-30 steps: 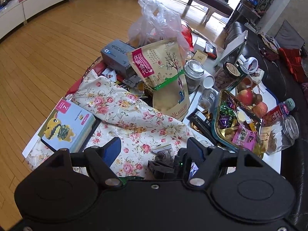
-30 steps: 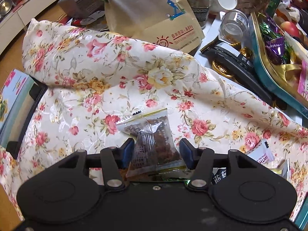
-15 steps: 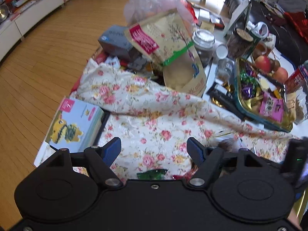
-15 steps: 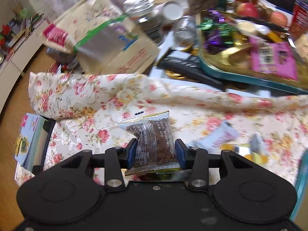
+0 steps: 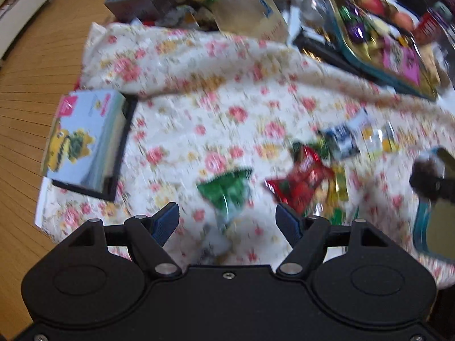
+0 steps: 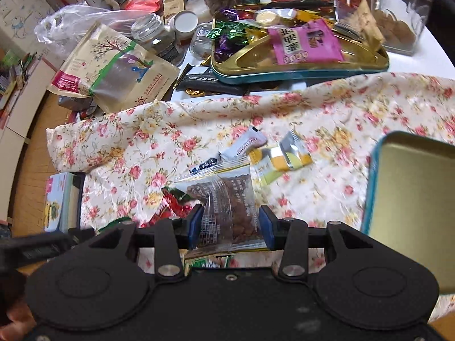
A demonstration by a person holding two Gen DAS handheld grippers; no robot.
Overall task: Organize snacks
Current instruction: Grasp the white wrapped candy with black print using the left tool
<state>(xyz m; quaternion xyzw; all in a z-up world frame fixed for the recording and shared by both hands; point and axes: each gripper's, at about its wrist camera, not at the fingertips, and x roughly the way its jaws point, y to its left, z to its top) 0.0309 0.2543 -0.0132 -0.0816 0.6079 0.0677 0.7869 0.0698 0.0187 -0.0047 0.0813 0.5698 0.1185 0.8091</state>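
Right wrist view: right gripper point(image 6: 231, 224) clamped on a clear packet of brown snacks point(image 6: 227, 201), held above the floral cloth point(image 6: 122, 147) beside an empty teal tin point(image 6: 412, 207). Left wrist view, blurred: left gripper point(image 5: 227, 223), jaws wide apart, above a green wrapper point(image 5: 226, 190) lying on the cloth.

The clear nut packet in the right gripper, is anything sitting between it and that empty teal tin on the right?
Nothing visible does. The right gripper holds the nut packet above the floral cloth, and only bare cloth lies between it and the teal tin. The yellow sachets lie farther back, off that line.
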